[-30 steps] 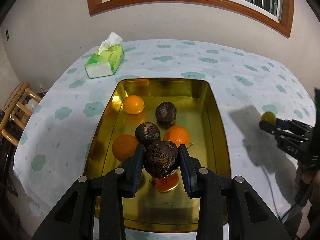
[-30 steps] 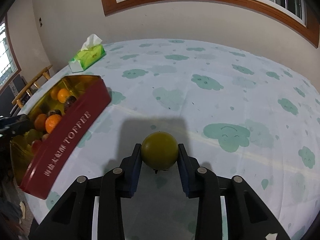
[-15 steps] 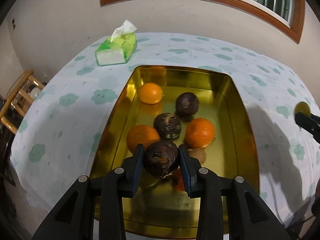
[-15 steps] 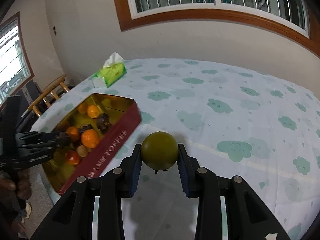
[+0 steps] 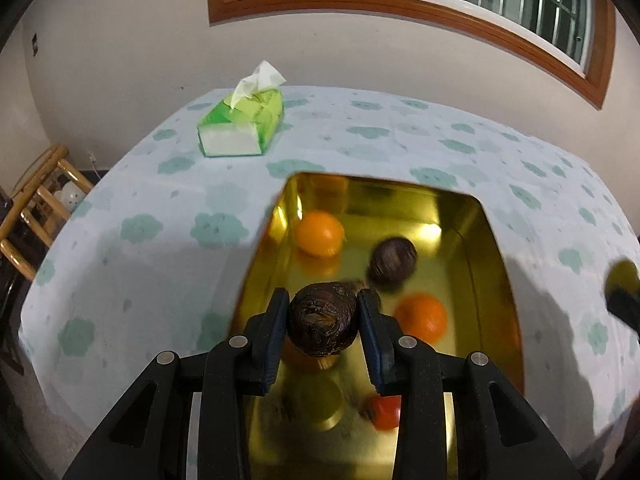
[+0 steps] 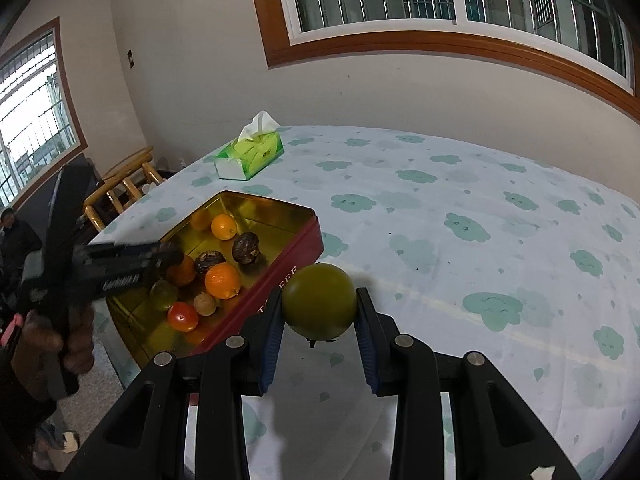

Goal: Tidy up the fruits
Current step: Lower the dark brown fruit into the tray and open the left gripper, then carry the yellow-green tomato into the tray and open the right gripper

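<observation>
The right tool, clamped on a green fruit, hung beside the tin, which lay to its left; the left tool, clamped on a dark wrinkled fruit, was already above it.

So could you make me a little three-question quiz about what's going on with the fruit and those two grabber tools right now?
1. True or false: the left gripper is empty.
2. What does the right gripper hold? A) an orange B) a round green fruit C) the tissue pack
3. Fill in: the gold-lined tin has a ___ outer wall.

Key
1. False. It is shut on a dark wrinkled fruit, held above the tin.
2. B. The green fruit sits between its pads, above the tablecloth beside the tin; the tissue pack lies farther back.
3. Red.
</observation>
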The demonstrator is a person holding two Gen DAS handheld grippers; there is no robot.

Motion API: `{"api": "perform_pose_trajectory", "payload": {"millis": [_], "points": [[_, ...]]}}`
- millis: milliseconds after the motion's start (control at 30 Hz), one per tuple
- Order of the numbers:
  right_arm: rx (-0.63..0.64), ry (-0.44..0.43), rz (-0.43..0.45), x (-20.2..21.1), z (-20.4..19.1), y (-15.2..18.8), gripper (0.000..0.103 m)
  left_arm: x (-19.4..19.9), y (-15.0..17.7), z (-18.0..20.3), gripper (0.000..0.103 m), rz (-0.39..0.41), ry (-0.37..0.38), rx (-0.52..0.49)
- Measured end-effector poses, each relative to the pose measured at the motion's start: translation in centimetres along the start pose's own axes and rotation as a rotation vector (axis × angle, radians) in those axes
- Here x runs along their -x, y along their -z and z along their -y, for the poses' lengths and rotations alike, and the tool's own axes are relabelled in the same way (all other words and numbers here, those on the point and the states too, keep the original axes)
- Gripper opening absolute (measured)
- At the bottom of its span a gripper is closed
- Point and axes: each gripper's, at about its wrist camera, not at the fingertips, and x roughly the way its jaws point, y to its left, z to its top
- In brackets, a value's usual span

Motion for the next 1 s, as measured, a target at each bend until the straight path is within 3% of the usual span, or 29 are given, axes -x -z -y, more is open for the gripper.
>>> {"api": "perform_pose_trajectory", "payload": {"millis": [267, 433, 500, 1000], "points": [[0.011, -0.011, 0.000, 0.1, -0.6, -0.1, 0.032, -2.9, -2.1, -0.2, 0.037, -0.030, -0.009, -0.015], [0.023, -0.022, -0.003, -0.1, -1.4, -0.3, 0.032, -2.2, -2.0, 0.4, 0.062, 0.008, -0.044, -0.047], [0.027, -0.030, -0.004, -0.3, -1.8, -0.5, 0.032, -1.6, -1.9, 0.5, 0.066, 0.031, -0.053, -0.053], [0.110, -0.135, -0.013, -2.1, -7.2, -1.9, 0.032, 2.1, -0.1, -2.0, 0.068, 0.100, -0.093, 0.004]]}}
